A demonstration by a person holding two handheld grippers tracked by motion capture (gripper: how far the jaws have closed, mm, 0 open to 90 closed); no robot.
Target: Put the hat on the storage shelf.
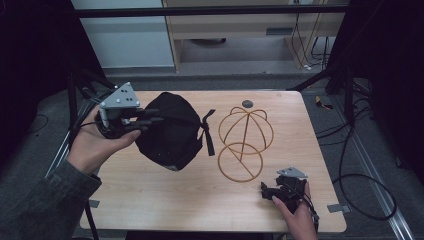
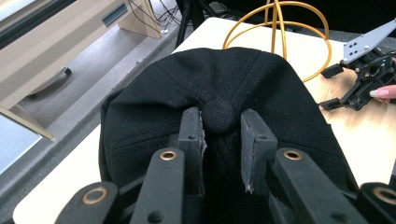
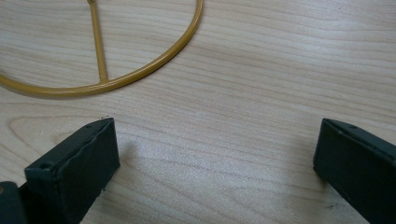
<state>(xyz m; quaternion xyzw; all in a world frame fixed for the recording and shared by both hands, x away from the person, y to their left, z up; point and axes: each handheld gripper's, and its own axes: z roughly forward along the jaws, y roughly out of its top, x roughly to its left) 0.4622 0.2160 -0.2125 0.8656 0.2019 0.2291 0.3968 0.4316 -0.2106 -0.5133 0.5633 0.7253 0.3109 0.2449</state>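
1 black cap (image 1: 170, 132), 1 gold wire stand (image 1: 245, 142) (dome-topped), 2 hand-held grippers (image 1: 142, 120), 1 table (image 1: 165, 200)

High view overlooks the table (image 1: 165, 200); claw views sit close above it

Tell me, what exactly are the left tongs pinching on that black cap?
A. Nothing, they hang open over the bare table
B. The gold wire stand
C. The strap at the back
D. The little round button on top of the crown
D: in the left gripper view the left tongs are closed on the button at the top of the black cap, with a pad on each side of it.
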